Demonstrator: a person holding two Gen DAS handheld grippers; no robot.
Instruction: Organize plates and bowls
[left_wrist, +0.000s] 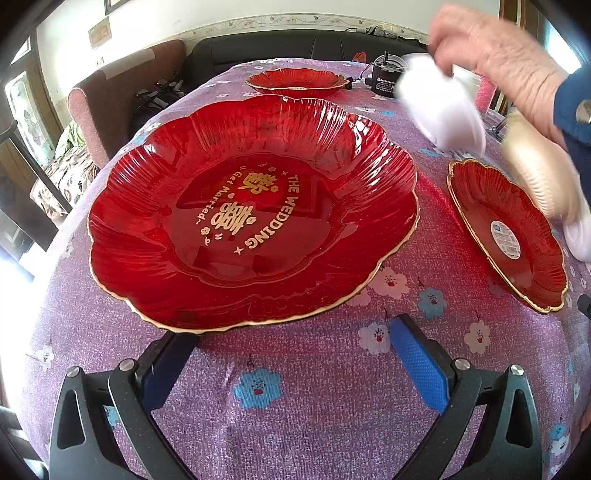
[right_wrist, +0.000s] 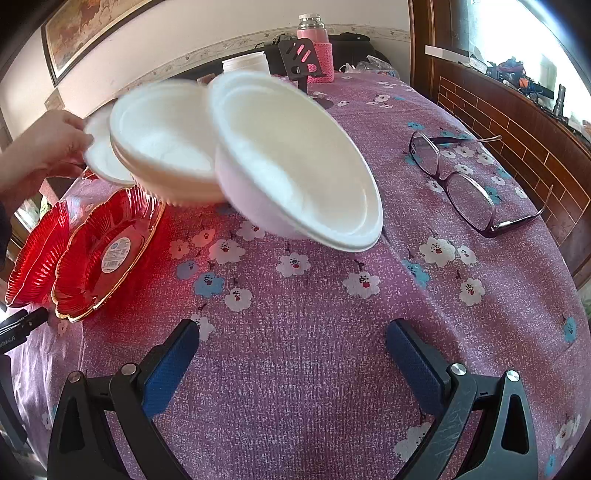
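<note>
A: Tablecloth (left_wrist: 314, 406), purple with flower print, under everything. Left gripper (left_wrist: 295, 354): jaws spread wide, nothing between the blue pads, poised just short of the near rim of the large red plate (left_wrist: 251, 210), which lies flat on the cloth and bears gold lettering "THE WEDDING".

B: Other red ware in that view?

A: A smaller red plate (left_wrist: 506, 236) to the right, with a round label at its centre, and a third red dish (left_wrist: 297, 82) at the far edge of the table.

B: And the right-hand tool?

A: Right gripper (right_wrist: 291, 354): likewise fully parted, holding nothing, over bare cloth. Ahead of it, white bowls (right_wrist: 295, 162) appear tilted and motion-blurred; a bare hand (right_wrist: 40, 147) at the left grasps their far end. Whether the nearest bowl touches the cloth cannot be told.

B: Surroundings?

A: Spectacles (right_wrist: 469, 184) lie unfolded on the cloth to the right, well apart from the bowls. A pink flask (right_wrist: 314, 48) and a white jar (right_wrist: 245, 62) stand at the far end.
</note>
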